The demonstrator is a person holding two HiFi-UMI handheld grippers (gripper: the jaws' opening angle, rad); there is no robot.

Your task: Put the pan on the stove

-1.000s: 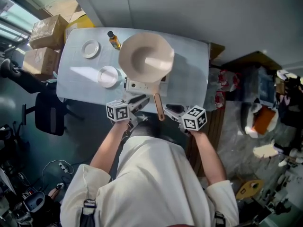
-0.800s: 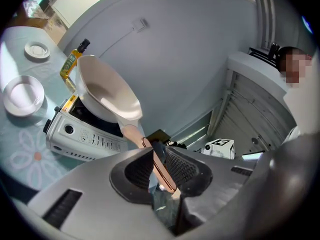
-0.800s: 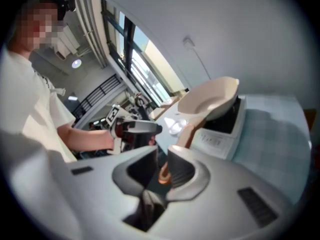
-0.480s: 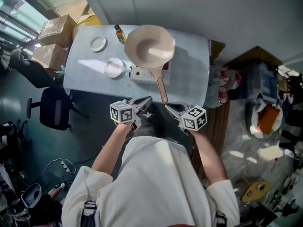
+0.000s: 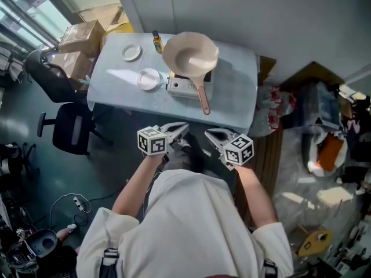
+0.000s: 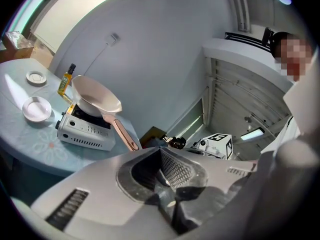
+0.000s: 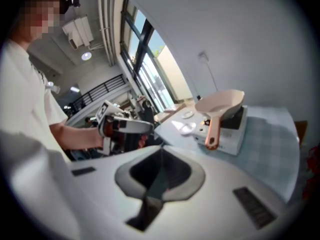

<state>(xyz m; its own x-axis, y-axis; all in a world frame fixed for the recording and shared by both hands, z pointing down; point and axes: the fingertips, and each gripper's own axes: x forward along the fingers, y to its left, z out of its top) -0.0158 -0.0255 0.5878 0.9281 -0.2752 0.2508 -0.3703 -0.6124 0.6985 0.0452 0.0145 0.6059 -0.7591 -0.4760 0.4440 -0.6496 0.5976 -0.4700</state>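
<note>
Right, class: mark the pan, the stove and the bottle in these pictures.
pan (image 5: 190, 54): head view, the middle of its pale bowl.
stove (image 5: 182, 87): head view, its white front panel.
bottle (image 5: 157, 43): head view, its yellow body below the cap.

On the table (image 5: 237, 91) one pan (image 5: 190, 54), one stove (image 5: 186, 87), one bottle (image 5: 156, 41) and two dishes (image 5: 149, 78) are counted, and off its left edge two boxes (image 5: 81, 36) and two chairs (image 5: 72, 135).

pan (image 5: 190, 54): cream (copper handle (image 5: 203, 100)) | stove (image 5: 184, 87): white | table (image 5: 235, 91): pale blue
</note>
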